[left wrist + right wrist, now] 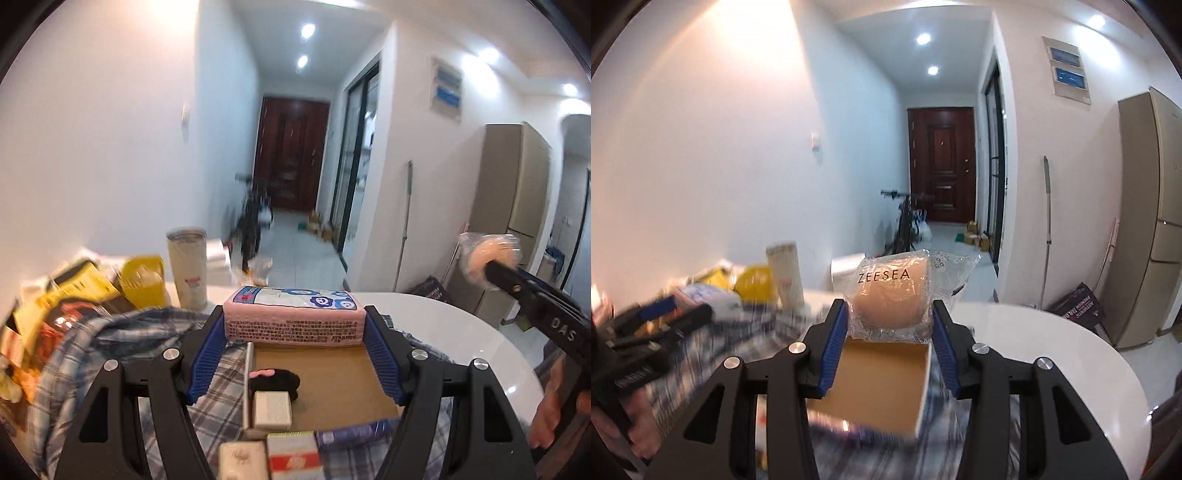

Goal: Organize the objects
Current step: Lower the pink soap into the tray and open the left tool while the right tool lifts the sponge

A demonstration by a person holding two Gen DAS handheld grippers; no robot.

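Pink tissue pack [294, 316] is up in the left tool [295, 334], clamped by its short ends between the blue pads [382, 360], jaws about half-wide. It hangs over the cardboard box [325, 384], which sits on the plaid cloth [122, 332] near the middle of the white surface [461, 332]. Soft, light, squashy pkg; film wrap looks slick, so the end-to-end hold is the sensible one, w/ modest squeeze.

Right tool [891, 325] is nearly closed on the bagged makeup sponge [891, 297], ZEESEA on the clear wrap. Sponge is springy and featherweight; the loose crinkly bag could slide, so best pinched across the sponge body, not the flap. It hangs above the box's far rim in the right view.

Already in the box, left-wrist view: a black item w/ pink bow [275, 380] and a white block [272, 408]. Small cartons [293, 456] crowd the near side. Yellow bags [142, 278] and a pale tumbler [187, 266] stand toward the surface's far-left edge.
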